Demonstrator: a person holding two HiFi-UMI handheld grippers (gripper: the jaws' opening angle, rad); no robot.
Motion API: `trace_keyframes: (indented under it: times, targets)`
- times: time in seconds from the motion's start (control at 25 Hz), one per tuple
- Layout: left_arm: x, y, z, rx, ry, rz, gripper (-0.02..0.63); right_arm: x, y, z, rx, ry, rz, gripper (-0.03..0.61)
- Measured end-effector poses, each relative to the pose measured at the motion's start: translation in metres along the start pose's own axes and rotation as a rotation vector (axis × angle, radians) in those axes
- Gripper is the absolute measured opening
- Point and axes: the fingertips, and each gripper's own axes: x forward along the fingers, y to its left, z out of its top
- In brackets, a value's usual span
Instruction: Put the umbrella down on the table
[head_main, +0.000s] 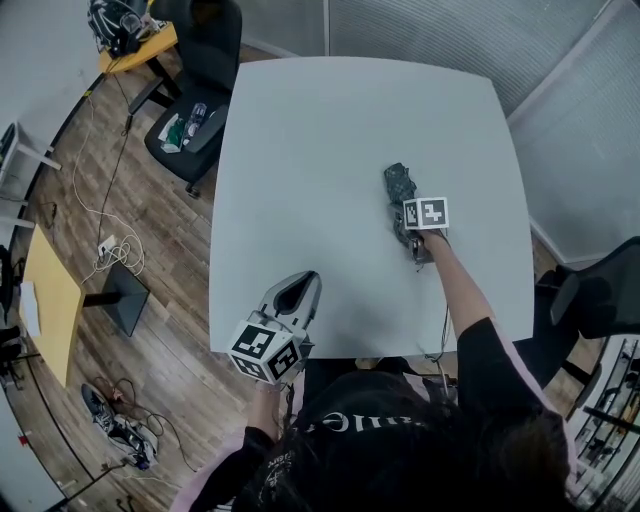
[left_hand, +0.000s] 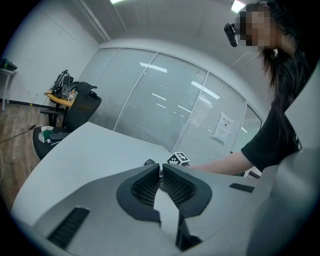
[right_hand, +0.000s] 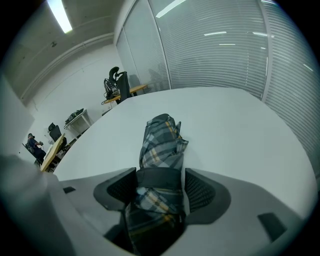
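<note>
Folded plaid umbrella (head_main: 399, 183) lies on the white tabletop (head_main: 300, 150), toward its right edge. Right gripper (head_main: 408, 232) straddles the umbrella's near end, jaws spread wide (gap visible at one pad, so not clamping). Left gripper (head_main: 297, 293) hovers over the near edge, jaws closed together, nothing between them.

Folded umbrella (head_main: 400, 186), grey-blue plaid with yellow lines, bound by a dark strap (right_hand: 159, 178), lying on the white tabletop (head_main: 300, 150), right of centre.
</note>
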Motion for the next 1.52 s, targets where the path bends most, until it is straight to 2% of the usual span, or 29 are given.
trace_keyframes:
  times: [0.32, 0.56, 0.8, 1.04, 1.52]
  targets:
    - [0.005, -0.014, -0.001, 0.011, 0.005, -0.025, 0.026, -0.063, 0.008, 0.005, -0.044, -0.147, 0.044, 0.288]
    - [0.013, -0.036, -0.003, 0.035, 0.006, -0.061, 0.026, -0.123, 0.024, -0.001, 0.017, -0.292, 0.145, 0.281]
    - [0.015, -0.067, -0.009, 0.054, 0.007, -0.087, 0.026, -0.183, 0.046, -0.024, 0.033, -0.372, 0.202, 0.247]
    - [0.009, -0.102, -0.022, 0.070, 0.009, -0.093, 0.026, -0.233, 0.067, -0.057, 0.057, -0.409, 0.283, 0.217]
    - [-0.012, -0.170, -0.055, 0.083, -0.022, -0.061, 0.026, -0.311, 0.086, -0.115, 0.012, -0.466, 0.395, 0.081]
